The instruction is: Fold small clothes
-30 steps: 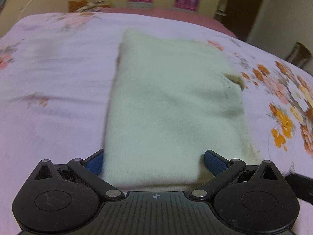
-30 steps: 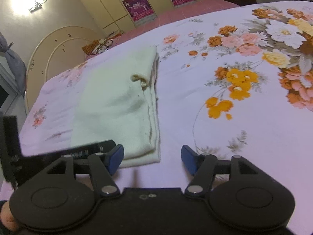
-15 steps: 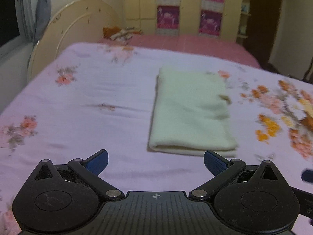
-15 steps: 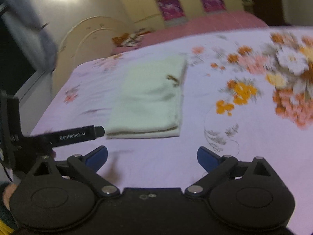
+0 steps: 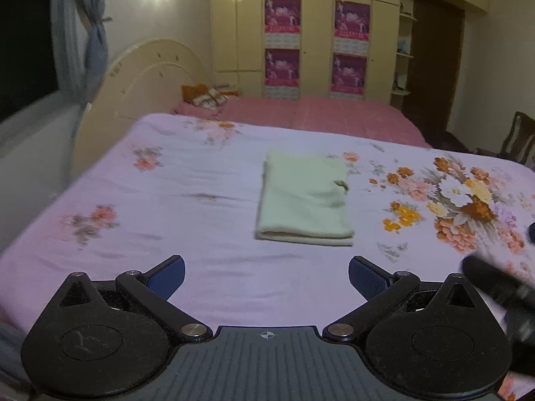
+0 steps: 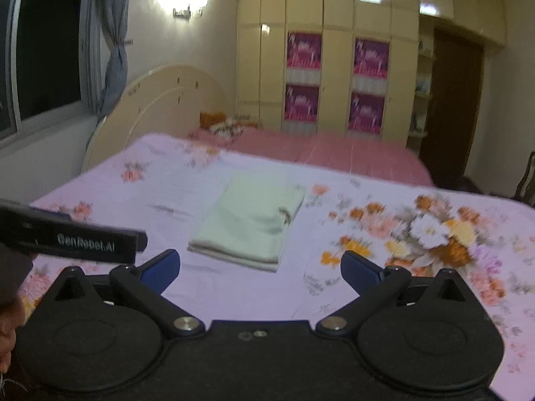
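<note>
A pale cream garment (image 5: 306, 198) lies folded into a flat rectangle on the lilac floral bedsheet (image 5: 187, 200). It also shows in the right wrist view (image 6: 250, 225). My left gripper (image 5: 266, 275) is open and empty, held well back from the garment and above the bed. My right gripper (image 6: 260, 269) is open and empty, also well back from it. The left gripper's black body (image 6: 73, 239) crosses the left of the right wrist view. A blurred part of the right gripper (image 5: 498, 287) shows at the right of the left wrist view.
A cream headboard (image 5: 150, 77) stands at the bed's far left. A pink sheet (image 5: 317, 115) covers the far part of the bed, with a patterned bundle (image 5: 207, 97) on it. Wardrobe doors (image 5: 317, 33) line the back wall. A dark chair (image 5: 516, 140) stands at right.
Both grippers have pulled back and up from the folded garment, which now looks small and far. The garment has stayed in place. Both grippers stay open.
</note>
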Tool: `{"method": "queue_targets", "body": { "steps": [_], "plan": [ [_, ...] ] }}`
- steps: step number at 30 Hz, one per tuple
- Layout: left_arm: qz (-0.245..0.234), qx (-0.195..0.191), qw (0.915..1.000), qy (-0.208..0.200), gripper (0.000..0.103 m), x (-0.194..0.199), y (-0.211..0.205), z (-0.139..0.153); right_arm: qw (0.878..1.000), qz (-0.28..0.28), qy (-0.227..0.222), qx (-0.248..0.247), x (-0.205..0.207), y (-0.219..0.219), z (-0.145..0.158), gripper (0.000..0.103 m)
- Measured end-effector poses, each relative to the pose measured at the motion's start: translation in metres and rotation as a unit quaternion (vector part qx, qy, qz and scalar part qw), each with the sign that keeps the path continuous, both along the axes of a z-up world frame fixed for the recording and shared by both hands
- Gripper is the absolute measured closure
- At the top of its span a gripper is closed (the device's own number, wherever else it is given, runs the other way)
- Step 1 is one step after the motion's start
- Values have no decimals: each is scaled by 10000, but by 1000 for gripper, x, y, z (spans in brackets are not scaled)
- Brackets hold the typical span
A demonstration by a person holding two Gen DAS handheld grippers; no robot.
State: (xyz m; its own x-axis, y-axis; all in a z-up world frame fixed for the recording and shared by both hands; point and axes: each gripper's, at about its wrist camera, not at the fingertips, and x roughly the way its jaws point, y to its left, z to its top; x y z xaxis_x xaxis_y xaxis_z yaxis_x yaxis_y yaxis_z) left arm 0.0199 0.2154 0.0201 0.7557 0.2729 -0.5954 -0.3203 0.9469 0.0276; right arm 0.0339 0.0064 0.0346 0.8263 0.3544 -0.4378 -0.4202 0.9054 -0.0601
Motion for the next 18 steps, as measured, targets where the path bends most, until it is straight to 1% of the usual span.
{"method": "queue_targets", "body": {
  "steps": [2, 6, 13, 18],
  "plan": [
    [-21, 29, 10000, -63, 0, -14, -4, 7, 9998, -139, -118, 129, -9, -7, 9, 1],
    [-36, 38, 9998, -171, 0, -35, -12, 17, 9989, -278, -144, 345, -18, -19, 19, 1],
    [-87, -53, 9997, -219, 0, -49, -23, 21, 9983, -337, -175, 448, -26, -27, 19, 1],
    [-41, -36, 9998, -210, 0, -52, -26, 20, 9980, -388, -217, 455, -28, -31, 20, 1]
  ]
}}
